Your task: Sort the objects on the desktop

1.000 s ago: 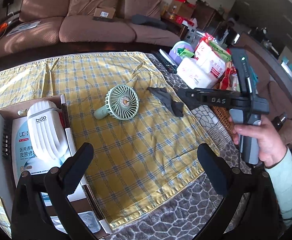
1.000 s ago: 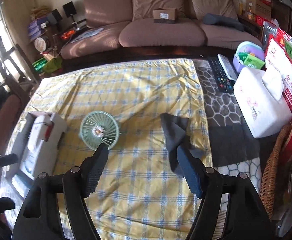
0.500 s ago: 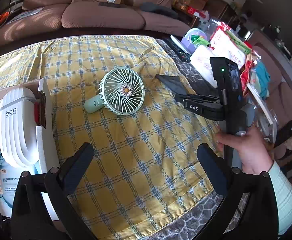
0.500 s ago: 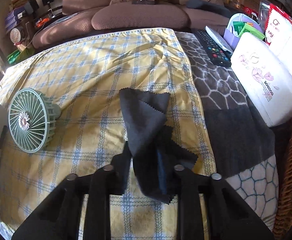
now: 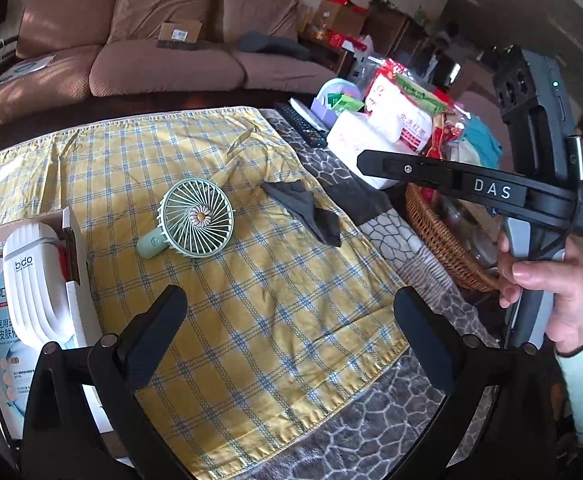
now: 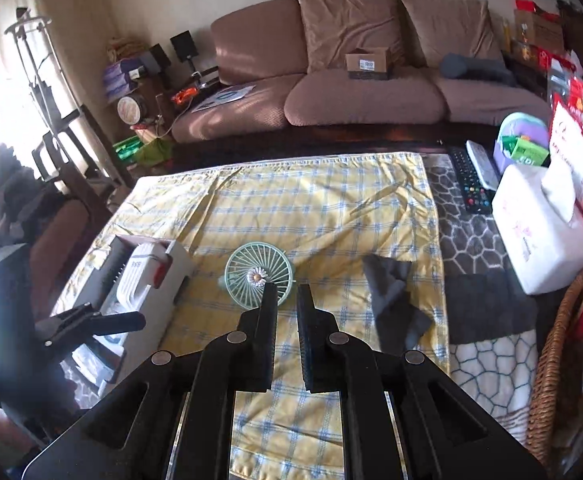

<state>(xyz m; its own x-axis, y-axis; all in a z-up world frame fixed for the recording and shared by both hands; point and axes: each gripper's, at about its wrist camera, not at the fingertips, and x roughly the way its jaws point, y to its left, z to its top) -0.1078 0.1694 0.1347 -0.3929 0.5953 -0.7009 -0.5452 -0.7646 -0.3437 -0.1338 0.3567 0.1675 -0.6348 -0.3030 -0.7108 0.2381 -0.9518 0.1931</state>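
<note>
A mint-green hand fan (image 5: pixel 197 218) lies flat on the yellow checked tablecloth (image 5: pixel 259 320), and a crumpled dark grey cloth (image 5: pixel 307 210) lies to its right. An open cardboard box (image 5: pixel 73 248) at the left holds a white device (image 5: pixel 27 276). My left gripper (image 5: pixel 289 304) is open over the tablecloth's near part with nothing between its fingers. My right gripper (image 6: pixel 287 294) is shut on nothing and hovers above the table, with the fan (image 6: pixel 259 276) just beyond its tips and the cloth (image 6: pixel 391 300) lying to its right. A hand holds the right gripper (image 5: pixel 367 158) up at the right.
A wicker basket (image 5: pixel 443 240) stands at the table's right edge. Behind it are a white tissue pack (image 5: pixel 355 140), snack bags (image 5: pixel 407 116) and two remotes (image 5: pixel 303 124). A brown sofa (image 5: pixel 163 64) runs along the far side. A grey patterned cover (image 5: pixel 371 432) shows under the tablecloth.
The right gripper shut, dipped onto the dark cloth, then rose and drew back with nothing in it. The cloth still lies on the table. The left gripper shifted a little.
</note>
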